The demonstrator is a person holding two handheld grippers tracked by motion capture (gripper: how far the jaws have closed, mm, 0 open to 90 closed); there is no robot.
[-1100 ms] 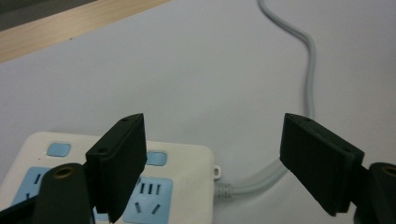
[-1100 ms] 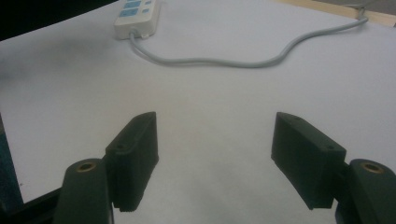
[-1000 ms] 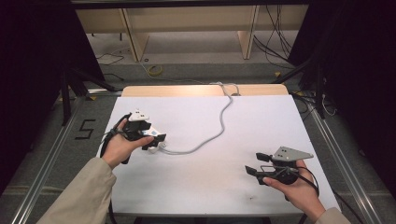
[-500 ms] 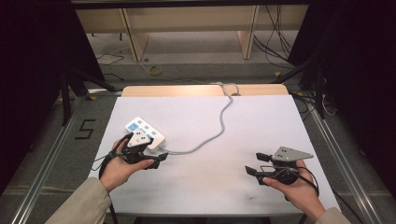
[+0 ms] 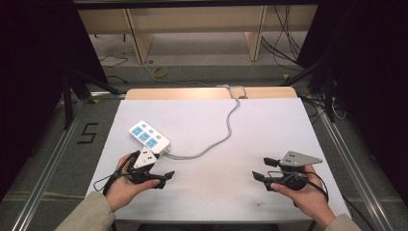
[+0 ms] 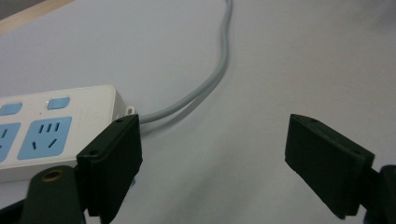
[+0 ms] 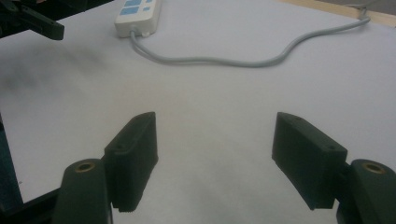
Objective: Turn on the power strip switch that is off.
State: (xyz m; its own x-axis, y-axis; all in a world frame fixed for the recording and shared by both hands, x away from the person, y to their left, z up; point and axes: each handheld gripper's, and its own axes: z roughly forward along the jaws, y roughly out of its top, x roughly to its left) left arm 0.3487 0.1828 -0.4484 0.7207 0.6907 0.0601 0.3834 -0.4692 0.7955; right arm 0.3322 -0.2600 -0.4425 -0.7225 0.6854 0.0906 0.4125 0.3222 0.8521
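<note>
A white power strip (image 5: 149, 136) with blue sockets lies on the left half of the white table top (image 5: 269, 120). Its grey cable (image 5: 226, 130) snakes to the far edge. My left gripper (image 5: 165, 179) is open just nearer than the strip's cable end and holds nothing. In the left gripper view the strip (image 6: 56, 130) lies beside the left jaw, and the cable (image 6: 205, 88) runs away ahead of the open gripper (image 6: 215, 158). My right gripper (image 5: 260, 168) stands open over bare table at the near right. The right gripper view shows its open gripper (image 7: 215, 154), the strip (image 7: 137, 14) and the cable (image 7: 243, 60) far ahead.
A wooden strip (image 5: 192, 93) edges the table's far side, with shelf legs (image 5: 137, 41) and loose cables on the floor beyond. Metal rails (image 5: 48, 168) run along both sides. A "5" mark (image 5: 87, 133) sits on the floor at left.
My left gripper has drawn back from the power strip toward the near edge, leaving the strip uncovered on the table. The right gripper has not moved.
</note>
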